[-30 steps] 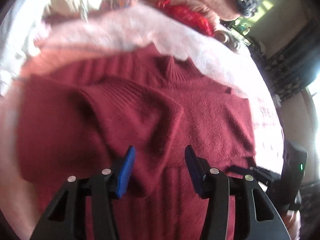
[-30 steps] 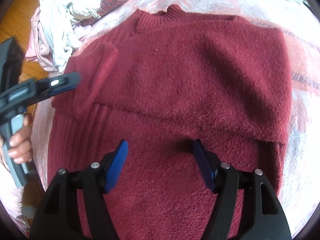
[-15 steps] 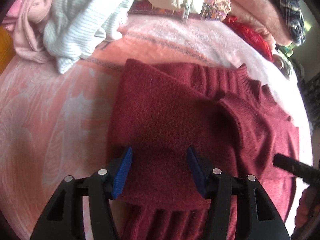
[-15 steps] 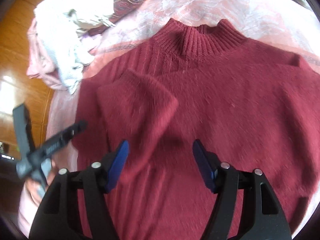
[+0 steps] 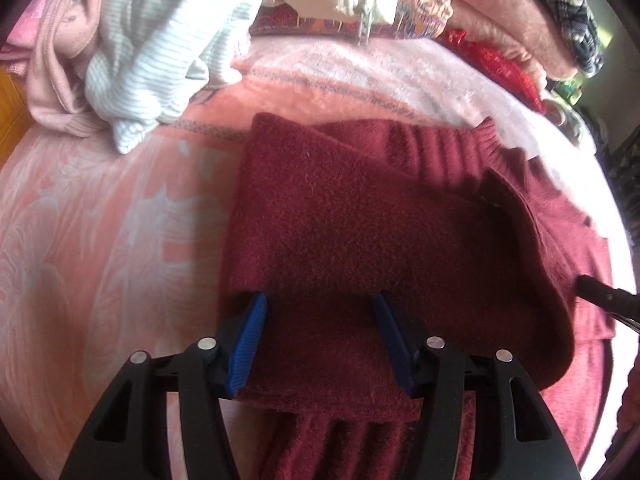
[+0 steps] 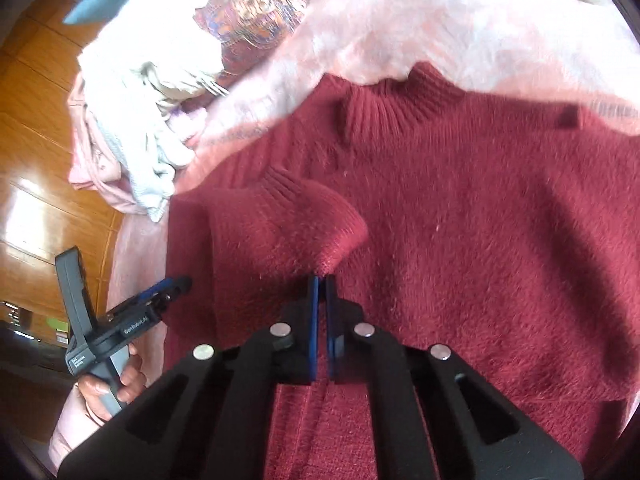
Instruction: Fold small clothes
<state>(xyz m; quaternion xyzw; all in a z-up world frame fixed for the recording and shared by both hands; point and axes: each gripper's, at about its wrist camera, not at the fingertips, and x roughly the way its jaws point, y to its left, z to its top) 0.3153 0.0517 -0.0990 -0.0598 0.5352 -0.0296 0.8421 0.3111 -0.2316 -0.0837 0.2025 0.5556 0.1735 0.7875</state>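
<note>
Right gripper [image 6: 322, 280]: jaws just closed together, apparently pinching the folded sleeve [image 6: 288, 224] edge, so a sleeve fold looks underway | left gripper [image 5: 320, 312]: jaws apart, over the sweater's [image 5: 360, 232] near left part, holding nothing | sweater lies flat on pink blanket [image 5: 100, 220].

A dark red, fuzzy knit sweater [image 6: 460, 208] lies flat on the pink blanket, its ribbed high collar toward the far side. One sleeve [image 6: 280, 216] is folded in across the body, its ribbed cuff showing. The ribbed hem lies at the near edge.
</note>
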